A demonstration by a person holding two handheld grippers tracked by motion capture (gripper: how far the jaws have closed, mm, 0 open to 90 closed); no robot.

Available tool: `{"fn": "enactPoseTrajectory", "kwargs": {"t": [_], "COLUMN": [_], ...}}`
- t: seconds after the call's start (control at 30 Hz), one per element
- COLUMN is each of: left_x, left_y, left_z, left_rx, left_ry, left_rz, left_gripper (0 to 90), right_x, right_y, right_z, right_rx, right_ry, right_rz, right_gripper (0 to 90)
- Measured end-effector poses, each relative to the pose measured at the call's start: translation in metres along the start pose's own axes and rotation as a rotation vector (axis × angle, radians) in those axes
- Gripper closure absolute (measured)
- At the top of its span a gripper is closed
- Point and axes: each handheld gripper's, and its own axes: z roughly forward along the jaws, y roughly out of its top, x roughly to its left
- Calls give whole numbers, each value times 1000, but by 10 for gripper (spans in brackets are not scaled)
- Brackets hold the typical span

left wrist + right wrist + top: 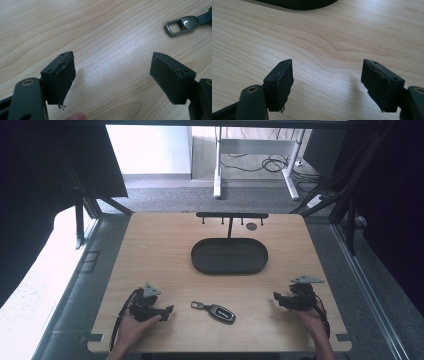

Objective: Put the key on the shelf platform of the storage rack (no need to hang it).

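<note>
Black car key fob w/ metal loop [216, 311] lies btw left gripper [169, 310] & right gripper [276, 296], just beyond left's fingers; both grippers' fingers apart, nothing in them.

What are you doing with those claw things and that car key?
A person holds a claw-like gripper in each hand at a wooden table. A car key fob with a metal ring lies between them, untouched. The left gripper sits beside it with its jaws open and nothing in them; so does the right gripper. Behind the key waits an empty black oval tray under a small hook rack.
</note>
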Motion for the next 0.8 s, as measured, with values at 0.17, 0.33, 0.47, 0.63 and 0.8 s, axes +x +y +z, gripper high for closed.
{"fn": "enactPoseTrajectory", "kwargs": {"t": [0.17,0.33,0.47,0.63,0.8], "left_x": [0,-1,-1,-1,-1], "left_y": [0,0,1,1,1], "left_z": [1,0,0,1,1], "left_rx": [2,0,0,4,1], "left_ry": [-4,-2,-2,0,-2], "left_rz": [4,3,6,6,12], "left_gripper": [206,206,206,206,206], "right_x": [0,-1,0,3,6], "right_y": [0,1,2,3,6], "right_z": [0,-3,-5,-7,-12], "right_rx": [1,-7,-12,-17,-27], "right_ry": [6,18,27,29,35], "right_rz": [5,6,2,-16,-34], "right_gripper": [274,308,325,331,335]}}
